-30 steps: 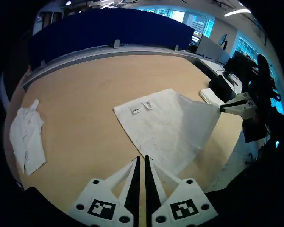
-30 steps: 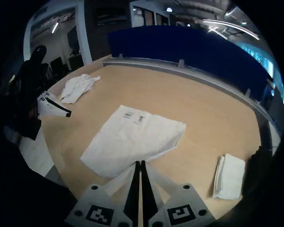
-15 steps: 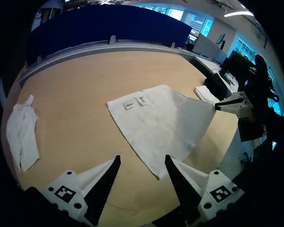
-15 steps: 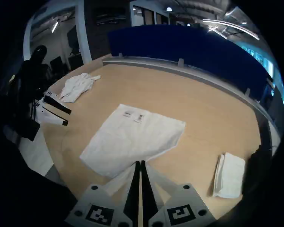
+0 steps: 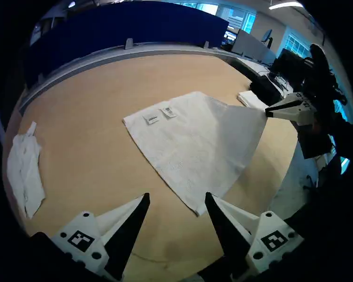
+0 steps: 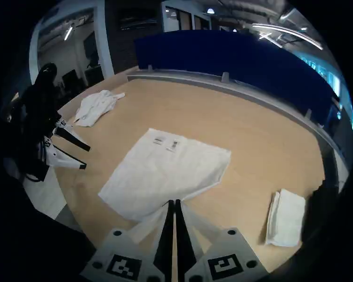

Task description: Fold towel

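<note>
Tongs in your left hand [image 5: 176,194] have sprung wide open and empty. The towel [image 5: 195,141] lies on the counter [image 5: 82,141] just ahead, a loose corner beside their right finger, likely your next grab. Your right tongs [image 6: 175,201] stay pinched on another corner, lifting it.

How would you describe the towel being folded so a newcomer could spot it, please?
On the wooden table before the blue partition lie three white cloths. The towel is the large one spread in the middle, with two small tags near its far edge; its neighbours are a crumpled cloth and a folded towel.
</note>
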